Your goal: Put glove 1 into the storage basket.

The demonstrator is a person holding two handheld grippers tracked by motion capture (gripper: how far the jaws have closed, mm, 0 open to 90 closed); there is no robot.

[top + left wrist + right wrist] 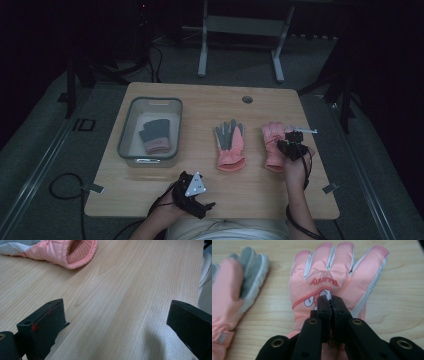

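A pink glove (272, 142) (337, 267) lies back up on the right part of the wooden table (200, 105). My right gripper (291, 146) (331, 298) is shut on it, its tips pinching a small fold of fabric on the glove's back. The matching glove (230, 142) (234, 290) lies grey palm up in the middle, and its cuff (75, 253) appears in the left gripper view. My left gripper (200, 197) (117, 315) hovers open just above bare wood near the front edge, with nothing between its jaws.
A grey bin (125, 135) stands at the table's left with a dark grey glove with a pink cuff (156, 136) inside. A round cable hole (247, 99) is near the back edge. A metal stand (240, 30) stands on the floor behind the table.
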